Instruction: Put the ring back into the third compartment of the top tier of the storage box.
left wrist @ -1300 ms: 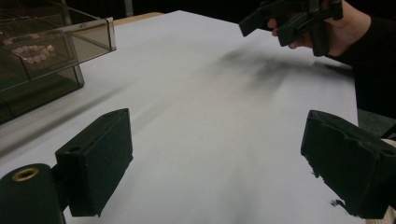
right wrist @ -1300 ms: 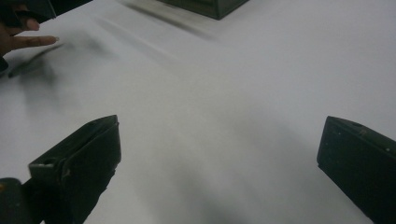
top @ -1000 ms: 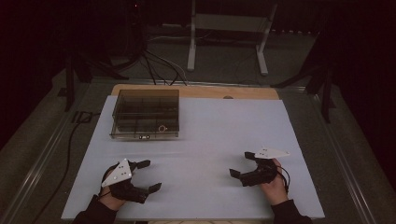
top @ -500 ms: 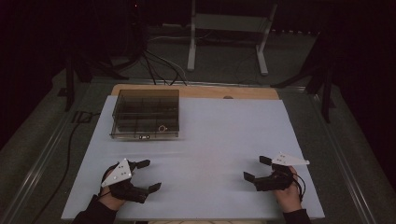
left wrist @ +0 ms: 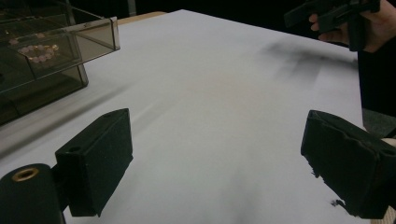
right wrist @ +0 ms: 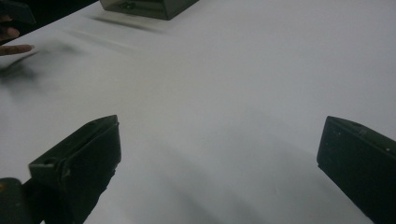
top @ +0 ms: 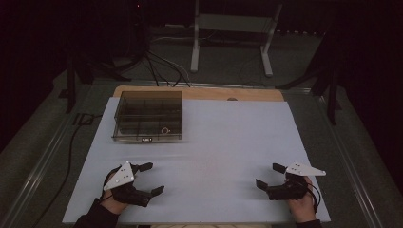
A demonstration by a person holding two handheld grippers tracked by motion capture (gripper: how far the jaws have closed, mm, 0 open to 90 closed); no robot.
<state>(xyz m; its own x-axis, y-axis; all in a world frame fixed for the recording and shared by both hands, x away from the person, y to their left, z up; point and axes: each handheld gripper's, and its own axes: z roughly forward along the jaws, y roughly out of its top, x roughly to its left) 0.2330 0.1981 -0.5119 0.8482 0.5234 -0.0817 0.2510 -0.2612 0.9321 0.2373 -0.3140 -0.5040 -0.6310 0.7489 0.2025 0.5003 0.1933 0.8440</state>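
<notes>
I hold my left gripper [top: 149, 178] low over the near left part of the white sheet [top: 228, 137], its two black jaws spread wide apart with nothing between them; in the left gripper view they stand at the two bottom corners with bare sheet between. My right gripper [top: 271, 176] sits over the near right part of the sheet, and its jaws too are spread wide and hold nothing. The two grippers are well apart from each other, each pointing inward toward the middle of the sheet. The smoky clear compartment box [top: 148, 116] rests at the far left of the sheet, well beyond my left gripper and apart from it. In one of its front compartments, toward the right, lies a small bead bracelet [top: 165, 130]; in the left gripper view I see its pale beads through the tinted wall. The sheet covers a wooden table [top: 199, 92] whose far edge shows behind the box.
</notes>
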